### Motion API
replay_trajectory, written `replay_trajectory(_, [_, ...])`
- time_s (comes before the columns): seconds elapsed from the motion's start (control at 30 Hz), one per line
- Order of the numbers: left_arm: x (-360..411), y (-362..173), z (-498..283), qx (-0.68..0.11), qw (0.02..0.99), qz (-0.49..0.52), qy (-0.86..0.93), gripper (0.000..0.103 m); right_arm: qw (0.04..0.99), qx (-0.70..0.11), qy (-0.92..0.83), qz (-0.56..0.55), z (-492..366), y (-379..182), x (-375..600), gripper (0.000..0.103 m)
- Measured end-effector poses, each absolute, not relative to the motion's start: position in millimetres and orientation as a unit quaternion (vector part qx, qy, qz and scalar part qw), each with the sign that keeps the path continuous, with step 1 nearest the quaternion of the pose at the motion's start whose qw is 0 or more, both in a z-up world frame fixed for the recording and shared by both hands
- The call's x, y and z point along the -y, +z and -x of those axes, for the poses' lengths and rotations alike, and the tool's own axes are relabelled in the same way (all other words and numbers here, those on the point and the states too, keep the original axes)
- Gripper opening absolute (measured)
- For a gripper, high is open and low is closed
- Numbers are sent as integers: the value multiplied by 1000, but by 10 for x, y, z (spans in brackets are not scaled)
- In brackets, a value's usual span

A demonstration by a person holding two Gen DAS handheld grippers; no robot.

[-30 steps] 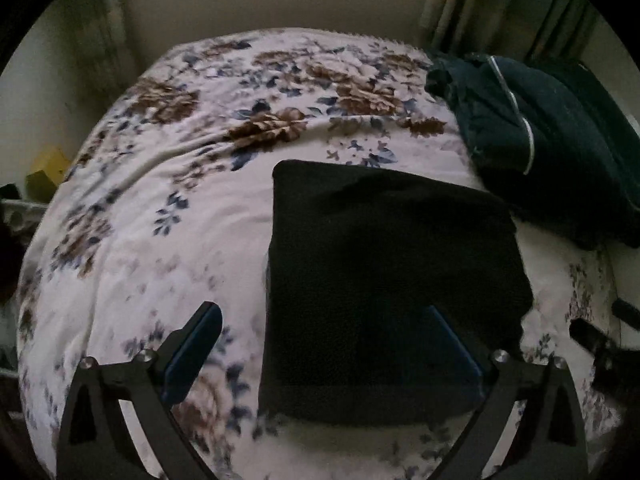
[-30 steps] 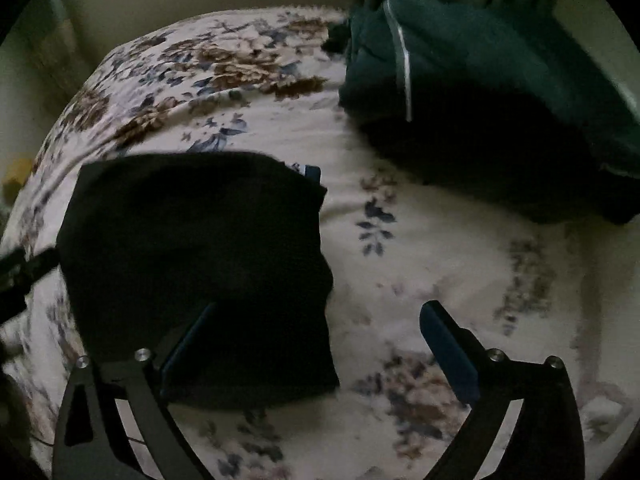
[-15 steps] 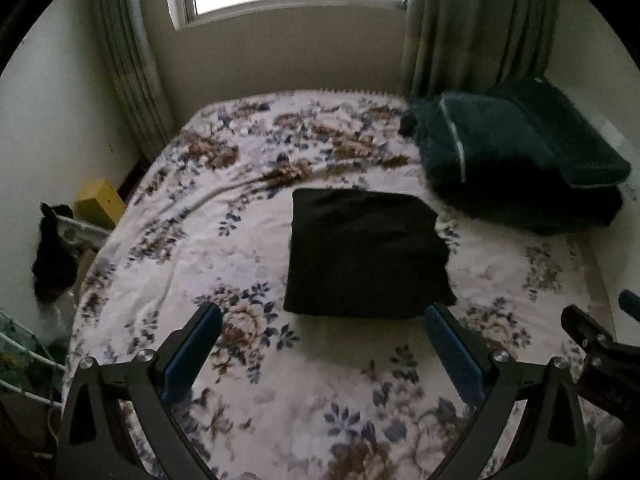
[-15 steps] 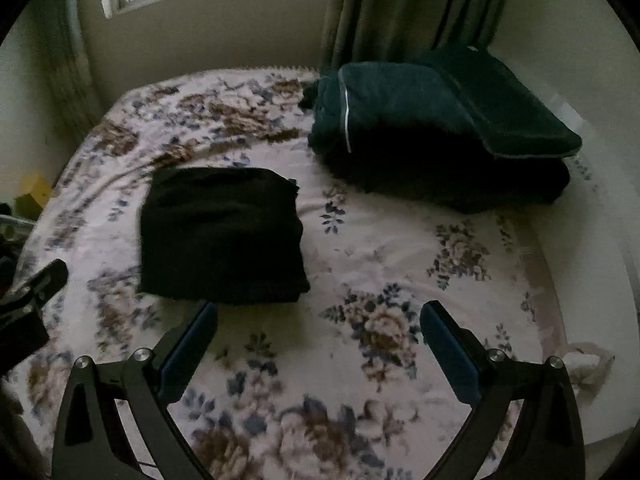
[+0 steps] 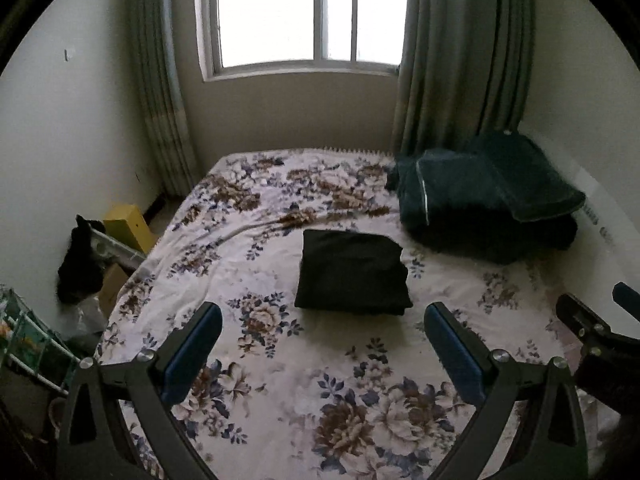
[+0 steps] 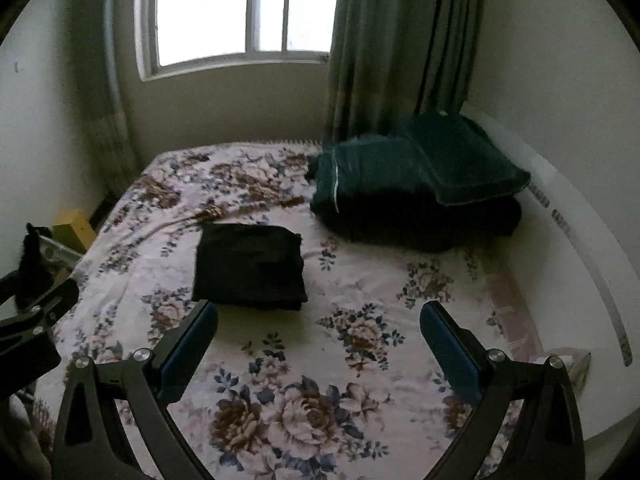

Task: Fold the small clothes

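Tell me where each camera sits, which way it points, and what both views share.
Left wrist: on the left gripper, looking down the floral bed toward the window; the right gripper shows at the right edge.
Right wrist: on the right gripper, facing likewise; the left gripper shows at the left edge.
Shared: folded black garment, dark green bedding pile.

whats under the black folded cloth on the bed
The black folded cloth lies flat on the flowered bedspread, which shows all round it. Whatever sits directly beneath it is covered. Nothing lies on top of it.
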State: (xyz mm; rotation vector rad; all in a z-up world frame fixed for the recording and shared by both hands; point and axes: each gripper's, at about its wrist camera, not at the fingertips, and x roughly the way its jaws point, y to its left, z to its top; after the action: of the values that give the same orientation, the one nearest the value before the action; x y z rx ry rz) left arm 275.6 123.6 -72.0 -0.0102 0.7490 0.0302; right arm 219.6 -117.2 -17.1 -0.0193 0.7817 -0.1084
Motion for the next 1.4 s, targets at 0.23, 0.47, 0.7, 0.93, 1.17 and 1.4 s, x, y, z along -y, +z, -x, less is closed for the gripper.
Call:
replay_trajectory(0.23, [-1204,-426,-2335,-339,941,0,14,103,938,-346,-37,7,-1568,336,1143,102])
replay_trajectory(0.47, [-1188,-388,-2169,-341,940,14,8,103,943,-331,-36,4,-1254,615,1205,102])
replay_trajectory(0.7, [-1143,-403,-2117,-342,940,14,15,103,942,-333,-36,8,-1195,641,1229,102])
replay_trajectory(0.93, [-1135,-388,-2098,-337,941,14,21,103,942,-334,-32,9,-1169,687,1247,102])
replay_trajectory(1.17, [-1172,-351,-2061,-333,942,15,26,103,940,-340,-12,13,-1365,780,1247,102])
replay_trajectory(1.4, [-1196,-333,-2051,-332,943,16,25,103,940,-341,-7,11,-1446,808,1217,102])
